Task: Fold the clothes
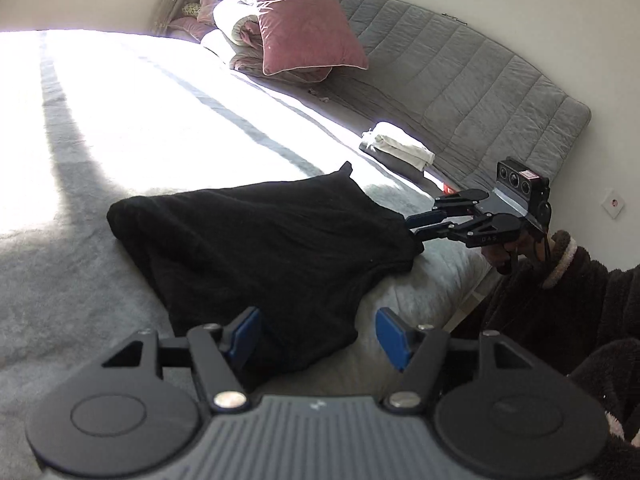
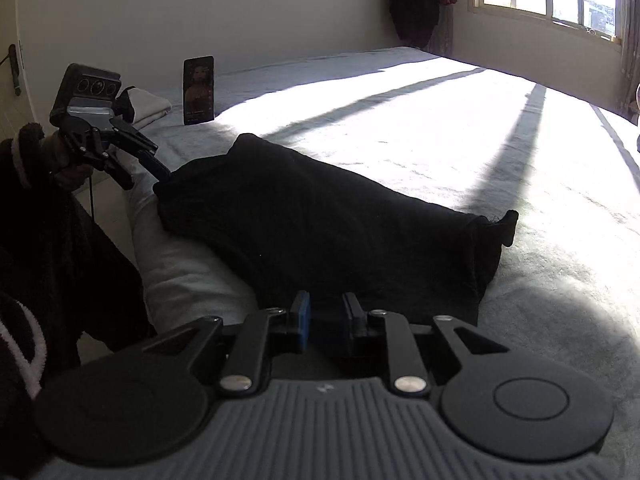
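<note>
We are folding a black garment [image 1: 256,248] lying at the bed's [image 1: 80,240] near edge, at twelve o'clock from both grippers. The left gripper [image 1: 316,336] is standing wide open, empty. The right gripper [image 2: 326,320] is partly open, pads off the cloth. Best to regrip matching corners evenly. Sunlight is striping the bed; pillows [image 1: 304,28] are resting by a grey headboard [image 1: 460,80].

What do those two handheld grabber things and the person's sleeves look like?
Each gripper, left and right, is black with linked arms, blue finger pads, silver screws, a ribbed grey body and a camera block on top. Sleeves are dark fleece with pale cuffs.
</note>
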Demonstrator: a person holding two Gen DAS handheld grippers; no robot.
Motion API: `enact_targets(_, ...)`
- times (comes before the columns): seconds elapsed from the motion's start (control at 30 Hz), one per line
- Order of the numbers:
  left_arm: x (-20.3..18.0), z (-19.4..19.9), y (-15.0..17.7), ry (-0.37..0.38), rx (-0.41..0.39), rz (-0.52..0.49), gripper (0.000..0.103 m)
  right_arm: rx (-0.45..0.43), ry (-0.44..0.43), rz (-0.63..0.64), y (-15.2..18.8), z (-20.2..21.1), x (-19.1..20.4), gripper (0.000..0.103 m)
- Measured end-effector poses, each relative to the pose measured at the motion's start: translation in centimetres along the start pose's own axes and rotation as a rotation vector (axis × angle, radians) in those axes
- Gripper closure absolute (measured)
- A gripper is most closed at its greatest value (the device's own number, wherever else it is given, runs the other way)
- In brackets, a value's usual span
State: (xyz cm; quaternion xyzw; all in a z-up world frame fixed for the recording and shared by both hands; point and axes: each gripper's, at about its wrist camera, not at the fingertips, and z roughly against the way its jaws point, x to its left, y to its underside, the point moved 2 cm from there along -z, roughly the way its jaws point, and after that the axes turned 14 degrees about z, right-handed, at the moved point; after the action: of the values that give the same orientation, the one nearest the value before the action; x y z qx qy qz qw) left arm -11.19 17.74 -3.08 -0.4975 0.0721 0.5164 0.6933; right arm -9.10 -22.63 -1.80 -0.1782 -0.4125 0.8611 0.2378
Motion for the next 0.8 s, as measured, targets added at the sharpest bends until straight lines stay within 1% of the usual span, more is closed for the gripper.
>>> enact_targets(0.03,0.4,0.2,-0.5,-0.021,-0.035,0.026,0.022,-0.019,0.025,-0.037,-0.1,0.1,-0.6,0.061)
enact_targets(0.07,0.8,0.2,-0.8,-0.058,-0.060,0.045,0.019,-0.036,0.049,-0.072,-0.1,0.2,-1.2,0.060)
enact_targets(0.13,1.5,0.2,-1.6,-0.132,-0.107,0.081,0.019,-0.040,0.087,-0.111,-0.2,-0.1,-2.0,0.060)
enact_targets(0.2,2.1,-0.1,-2.1,-0.200,-0.127,0.101,0.019,-0.038,0.123,-0.134,-0.3,-0.3,-2.6,0.060)
enact_targets(0.3,2.6,-0.8,-3.0,-0.264,-0.155,0.134,0.020,-0.025,0.168,-0.158,-0.4,-0.9,-3.3,0.060)
enact_targets(0.37,2.9,-1.2,-3.6,-0.281,-0.172,0.162,0.022,-0.019,0.186,-0.179,-0.5,-1.4,-3.9,0.060)
enact_targets(0.43,3.3,-1.6,-4.1,-0.279,-0.183,0.195,0.029,-0.023,0.195,-0.204,-0.6,-1.8,-4.4,0.060)
enact_targets(0.5,3.7,-2.2,-4.6,-0.275,-0.182,0.236,0.038,-0.019,0.208,-0.229,-0.7,-2.2,-5.1,0.060)
enact_targets(0.6,4.1,-3.1,-5.1,-0.297,-0.185,0.271,0.040,-0.021,0.223,-0.242,-0.9,-2.8,-5.7,0.061)
enact_targets(0.7,4.4,-3.8,-5.6,-0.309,-0.194,0.300,0.041,-0.038,0.259,-0.242,-1.4,-3.0,-6.5,0.060)
enact_targets(0.8,4.6,-4.4,-5.8,-0.318,-0.201,0.321,0.046,-0.050,0.305,-0.201,-2.0,-3.5,-7.4,0.060)
